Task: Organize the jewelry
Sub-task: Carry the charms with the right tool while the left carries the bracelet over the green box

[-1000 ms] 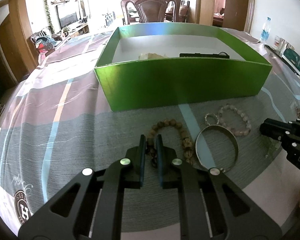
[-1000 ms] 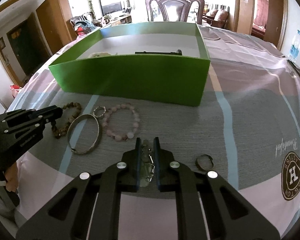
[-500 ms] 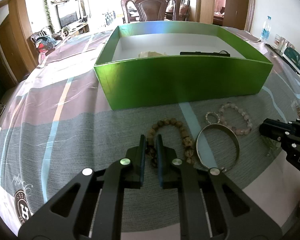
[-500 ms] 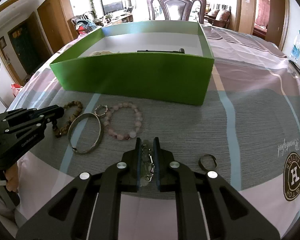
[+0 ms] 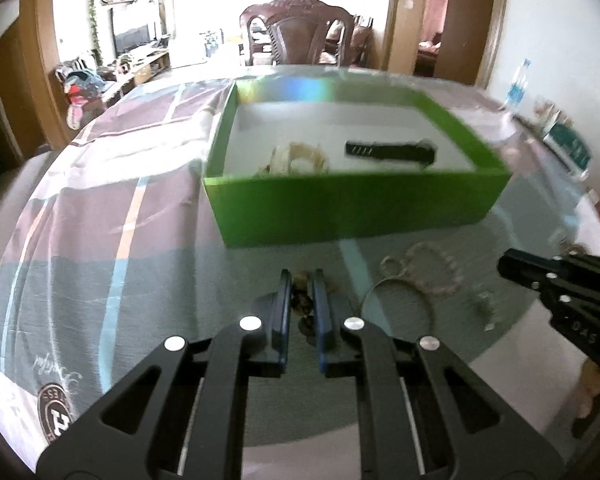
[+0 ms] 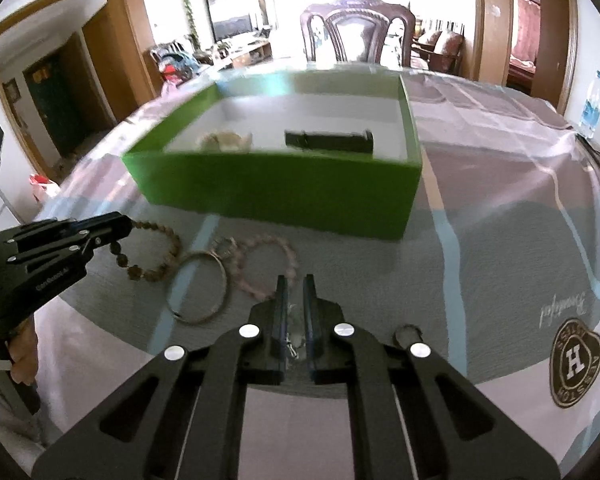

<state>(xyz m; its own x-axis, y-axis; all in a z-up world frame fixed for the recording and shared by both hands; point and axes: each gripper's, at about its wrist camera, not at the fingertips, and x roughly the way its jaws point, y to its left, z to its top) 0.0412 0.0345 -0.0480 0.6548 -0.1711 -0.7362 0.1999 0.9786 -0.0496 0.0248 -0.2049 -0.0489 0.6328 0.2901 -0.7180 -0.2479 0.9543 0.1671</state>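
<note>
My left gripper [image 5: 302,280] is shut on a brown bead bracelet [image 5: 303,304], which hangs from its tips above the cloth [image 6: 156,256]. My right gripper [image 6: 296,284] pinches a thin silver chain [image 6: 294,340], its jaws still closing on it. In the left wrist view the chain [image 5: 485,307] dangles below the right gripper [image 5: 512,266]. The green box [image 6: 280,192] stands just beyond both grippers. It holds a cream bracelet [image 5: 298,156] and a black strap-like piece [image 5: 392,150]. A silver bangle [image 6: 200,290], a pink bead bracelet [image 6: 268,264] and a small ring [image 6: 224,246] lie between the grippers.
A dark ring [image 6: 408,332] lies on the patterned tablecloth [image 6: 500,248] right of my right gripper. A carved wooden chair [image 6: 356,28] stands behind the table's far edge. A water bottle [image 5: 516,88] and small packets sit at the far right. A hand [image 6: 16,356] holds the left gripper.
Both grippers have risen, so the box's inside shows more. The brown bracelet has come up off the cloth with the left gripper, the chain with the right.
</note>
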